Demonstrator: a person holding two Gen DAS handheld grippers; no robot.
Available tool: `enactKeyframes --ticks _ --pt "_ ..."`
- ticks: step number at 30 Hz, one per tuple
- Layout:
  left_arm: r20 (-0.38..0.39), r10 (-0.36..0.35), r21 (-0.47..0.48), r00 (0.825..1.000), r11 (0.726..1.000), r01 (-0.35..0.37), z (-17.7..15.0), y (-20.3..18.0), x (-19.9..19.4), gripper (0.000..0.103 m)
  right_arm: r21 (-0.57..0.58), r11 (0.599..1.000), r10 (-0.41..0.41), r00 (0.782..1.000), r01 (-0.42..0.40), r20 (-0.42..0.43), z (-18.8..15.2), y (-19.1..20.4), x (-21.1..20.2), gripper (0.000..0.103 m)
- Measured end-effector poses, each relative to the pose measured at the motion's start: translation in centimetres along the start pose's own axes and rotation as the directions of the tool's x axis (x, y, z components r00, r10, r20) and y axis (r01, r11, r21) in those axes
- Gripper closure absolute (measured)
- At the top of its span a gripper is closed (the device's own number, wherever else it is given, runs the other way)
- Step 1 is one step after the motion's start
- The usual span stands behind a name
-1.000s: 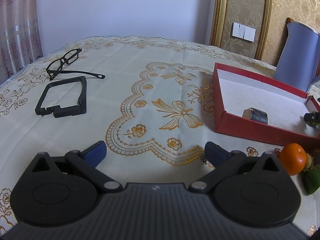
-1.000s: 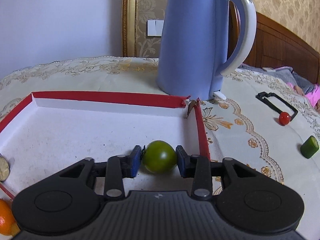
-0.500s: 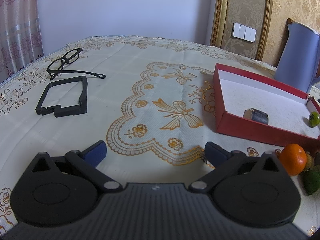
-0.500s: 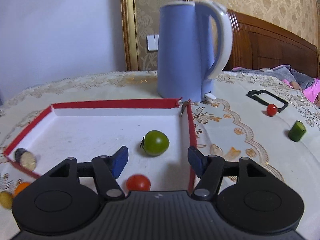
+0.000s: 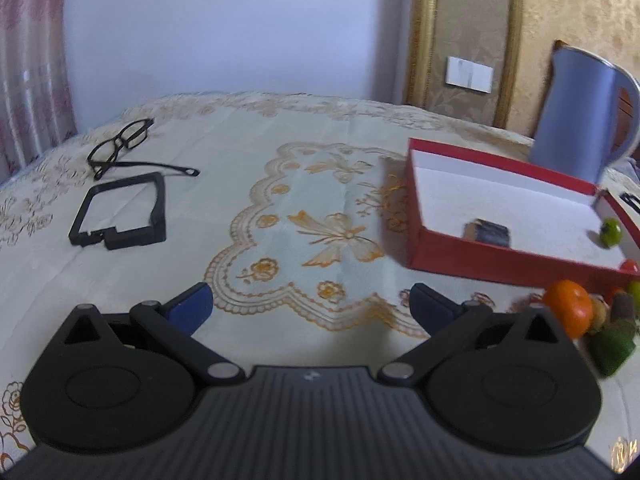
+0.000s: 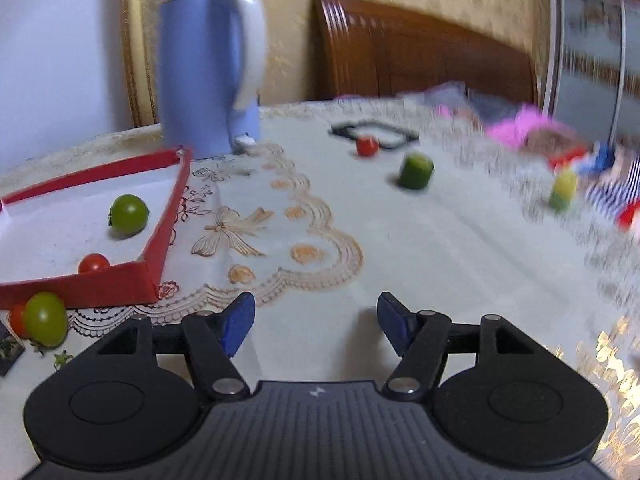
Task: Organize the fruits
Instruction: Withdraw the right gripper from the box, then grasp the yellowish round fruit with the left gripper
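Note:
The red box (image 6: 100, 284) at the left of the right wrist view holds a green tomato (image 6: 129, 214) and a small red tomato (image 6: 93, 264). My right gripper (image 6: 316, 316) hangs over bare cloth to the right of the box, its jaws opening with nothing between them. A red tomato (image 6: 367, 146) and a cucumber piece (image 6: 416, 171) lie farther off. In the left wrist view my left gripper (image 5: 310, 300) is open and empty over the tablecloth. The box (image 5: 480, 258) with a dark slice (image 5: 488, 233) is to its right, an orange (image 5: 568, 312) in front.
A blue kettle (image 6: 208, 68) stands behind the box. Black glasses (image 5: 120, 146) and a black frame (image 5: 120, 212) lie at the left. Another black frame (image 6: 376, 130) sits by the far red tomato. A green fruit (image 6: 45, 318) rests outside the box's near wall.
My right gripper let go of the green tomato in the box, pulled back and swung right over the cloth. The left gripper has stayed nearly still.

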State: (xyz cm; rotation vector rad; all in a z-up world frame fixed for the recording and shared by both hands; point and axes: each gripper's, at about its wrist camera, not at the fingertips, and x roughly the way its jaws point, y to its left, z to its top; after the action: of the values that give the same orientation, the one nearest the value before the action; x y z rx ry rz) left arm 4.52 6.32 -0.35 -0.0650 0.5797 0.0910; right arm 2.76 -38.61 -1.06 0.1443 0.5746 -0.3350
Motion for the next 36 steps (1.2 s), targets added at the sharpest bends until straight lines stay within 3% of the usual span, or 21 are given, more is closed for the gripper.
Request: enactKeyframes --ticks 2,5,9,12,15,20,23,30,32,36 --pt "0.000 -0.013 0.009 1.000 1.000 0.013 -0.2 -0.3 -0.5 0.000 -0.003 1.000 -0.014 1.000 0.014 0.001 -0.2 -0.4 -0.1 0.029" --pt "0.025 -0.038 -0.001 0.999 0.999 0.039 -0.3 -0.2 -1.8 0.000 -0.038 0.998 -0.048 0.999 0.048 -0.011 -0.3 0.2 0.0 0.028" --pt "0.063 -0.135 0.001 0.989 0.991 0.135 -0.1 -0.9 -4.0 0.000 -0.026 0.999 -0.039 0.999 0.039 -0.016 -0.4 -0.2 0.0 0.026" --pt "0.049 -0.166 0.089 0.985 0.983 0.161 -0.5 -3.2 -4.6 0.000 -0.028 0.997 -0.071 0.997 0.070 -0.025 -0.2 0.0 0.3 0.012" --pt "0.043 -0.158 0.179 0.987 0.973 0.148 -1.4 -5.5 -4.5 0.000 -0.010 0.998 -0.060 0.998 0.060 -0.032 -0.2 -0.3 0.4 0.010" --pt "0.018 -0.174 0.214 0.985 0.963 0.166 -1.9 -7.0 -3.8 0.001 -0.015 0.998 -0.063 0.997 0.063 -0.033 -0.2 -0.3 0.4 0.010" --pt "0.000 -0.176 0.204 0.984 0.964 0.172 -1.8 -7.0 -3.3 0.012 -0.015 0.998 -0.063 0.997 0.063 -0.033 -0.2 -0.3 0.4 0.010" --pt "-0.028 -0.178 0.216 0.984 0.960 0.179 -1.8 -7.2 -2.3 0.022 -0.015 0.998 -0.063 0.997 0.063 -0.033 -0.2 -0.3 0.4 0.010" --pt "-0.040 -0.185 0.218 0.982 0.957 0.189 -1.8 -7.2 -2.1 0.036 -0.015 0.998 -0.063 0.997 0.063 -0.033 -0.2 -0.3 0.5 0.010" --pt "-0.065 -0.221 0.209 0.973 0.950 0.230 -1.7 -7.4 -1.8 0.049 -0.015 0.998 -0.063 0.997 0.063 -0.033 -0.2 -0.3 0.5 0.010"
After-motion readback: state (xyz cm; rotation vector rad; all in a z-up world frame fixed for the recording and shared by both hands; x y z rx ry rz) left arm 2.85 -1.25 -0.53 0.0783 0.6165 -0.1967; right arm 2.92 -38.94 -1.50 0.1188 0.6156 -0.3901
